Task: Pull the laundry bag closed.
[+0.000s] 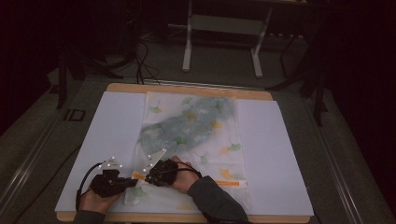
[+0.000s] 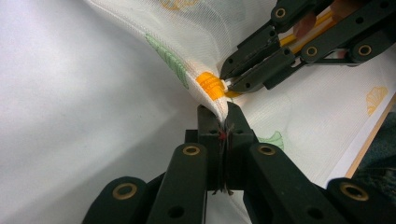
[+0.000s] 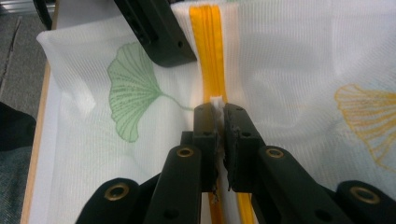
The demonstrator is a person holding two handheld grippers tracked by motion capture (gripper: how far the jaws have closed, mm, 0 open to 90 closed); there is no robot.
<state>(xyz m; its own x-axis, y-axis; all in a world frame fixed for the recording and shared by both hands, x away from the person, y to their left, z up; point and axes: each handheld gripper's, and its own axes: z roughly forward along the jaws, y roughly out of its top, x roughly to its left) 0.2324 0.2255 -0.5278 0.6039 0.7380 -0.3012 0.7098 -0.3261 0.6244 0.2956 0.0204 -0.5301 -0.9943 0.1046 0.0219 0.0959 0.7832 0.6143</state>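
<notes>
Both grippers pinch the mesh bag (image 1: 196, 135) at its near end on the counter (image 1: 116, 121): the left gripper (image 2: 223, 122) clamps the fabric corner, the right gripper (image 3: 217, 114) the white zipper pull (image 3: 216, 102). Beyond, the grey-green contents (image 1: 191, 123) stay blurred.

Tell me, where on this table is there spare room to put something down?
The white sheet lies bare left of the mesh bag, and again to the bag's right, out to the table's wooden edge. The near left corner is crowded: the left tool and right tool both pinch the bag by its orange zipper.
</notes>
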